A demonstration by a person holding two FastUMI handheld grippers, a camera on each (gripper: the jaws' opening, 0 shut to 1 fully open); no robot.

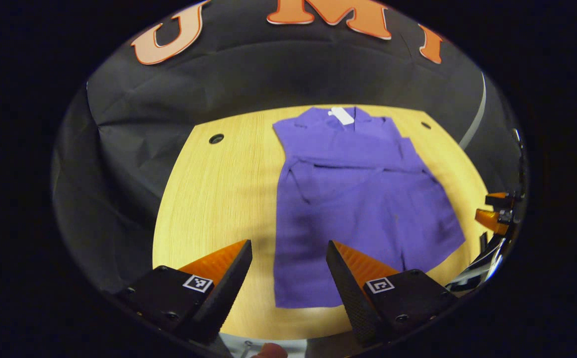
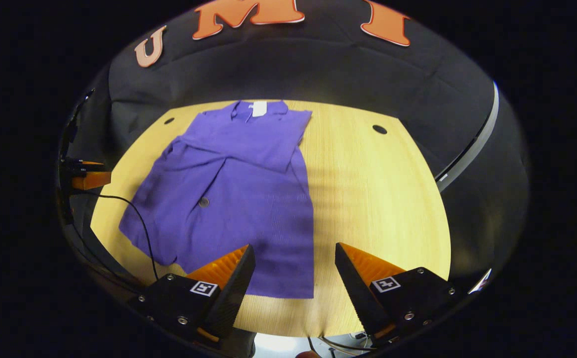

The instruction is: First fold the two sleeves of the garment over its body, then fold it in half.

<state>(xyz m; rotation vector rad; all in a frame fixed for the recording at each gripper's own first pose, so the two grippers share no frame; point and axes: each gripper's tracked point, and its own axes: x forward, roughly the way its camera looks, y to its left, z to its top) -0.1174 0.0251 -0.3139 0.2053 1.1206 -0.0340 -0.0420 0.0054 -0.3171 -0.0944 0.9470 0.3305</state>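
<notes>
Wooden table (image 1: 208, 199) carries the purple garment (image 1: 358, 199), sleeves folded over it; near its hem, left gripper (image 1: 288, 268) and right gripper (image 2: 293, 271) hover with fingers spread.

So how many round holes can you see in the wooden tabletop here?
2. One round hole sits at the far corner right of the purple garment in the right gripper view, the other hole at the far corner left of it. The garment may hide others.

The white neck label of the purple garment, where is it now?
The white label sits at the collar, on the far end of the purple garment lying on the wooden table, near the booth wall.
</notes>
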